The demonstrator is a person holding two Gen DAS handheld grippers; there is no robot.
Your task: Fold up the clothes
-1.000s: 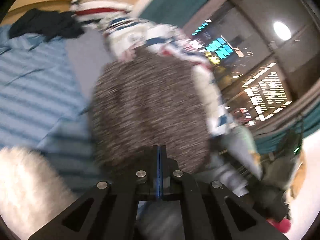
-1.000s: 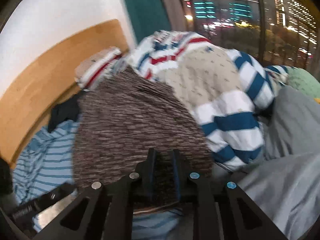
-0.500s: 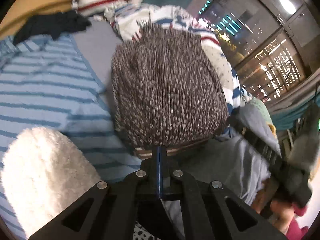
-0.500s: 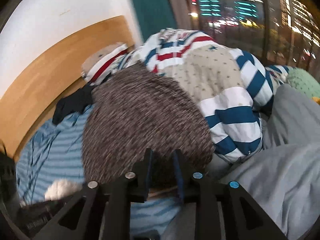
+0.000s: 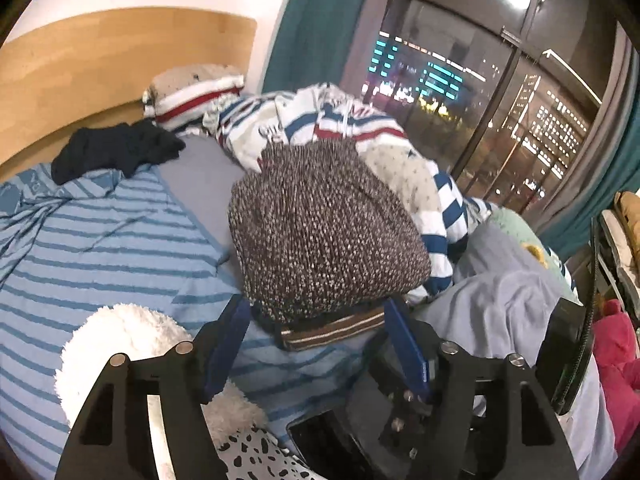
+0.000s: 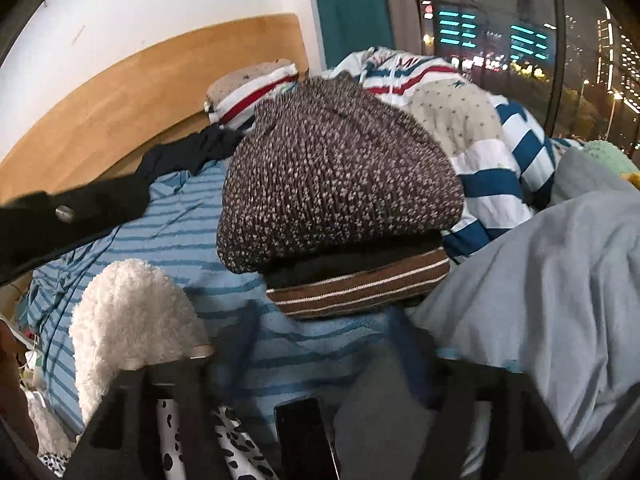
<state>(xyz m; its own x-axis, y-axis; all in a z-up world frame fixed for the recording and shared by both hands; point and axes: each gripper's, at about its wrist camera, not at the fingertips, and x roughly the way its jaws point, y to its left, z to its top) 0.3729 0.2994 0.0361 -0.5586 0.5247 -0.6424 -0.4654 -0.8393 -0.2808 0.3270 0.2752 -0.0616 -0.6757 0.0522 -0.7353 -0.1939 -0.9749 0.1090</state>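
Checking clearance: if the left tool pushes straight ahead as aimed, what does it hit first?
Most likely the folded brown knit sweater: the left tool is open, its fingers either side of the sweater's striped hem. Depth is unclear, so the striped bedsheet might graze first.

Open striped sheet (image 5: 100, 248) lies left of the folded sweater (image 5: 324, 232); bedding (image 5: 516, 304) (piled high) blocks the right.
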